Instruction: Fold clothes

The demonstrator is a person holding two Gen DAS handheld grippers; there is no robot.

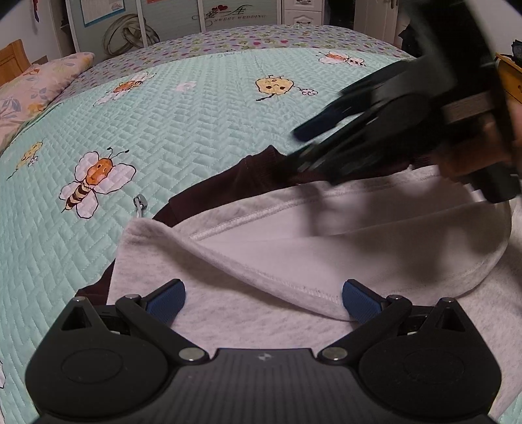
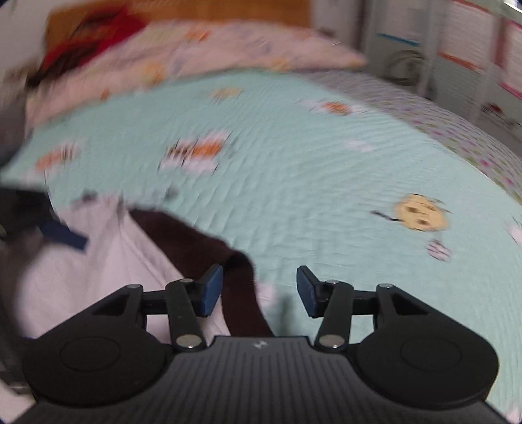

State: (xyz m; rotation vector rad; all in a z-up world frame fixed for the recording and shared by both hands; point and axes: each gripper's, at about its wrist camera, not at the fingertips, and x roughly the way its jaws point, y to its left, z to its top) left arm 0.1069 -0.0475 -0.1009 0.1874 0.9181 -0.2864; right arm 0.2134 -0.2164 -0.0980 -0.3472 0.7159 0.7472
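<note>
Home bedroom: quilted bee-print bedspread [image 1: 182, 130], floral pillow [image 1: 42, 81], wardrobe [image 1: 169, 22].

One bed, covered by a single mint-green quilted bedspread [image 1: 195, 130] printed with cartoon insects. On it lies one garment, grey fleece on the inside and dark maroon on the outside [image 1: 326, 234], with one small metal zipper pull [image 1: 141, 201] beside it. One pink floral pillow [image 1: 39, 84] sits at the head. Two black handheld grippers with blue pads: the left gripper [image 1: 263, 301] and the right gripper [image 2: 259, 291].
</note>
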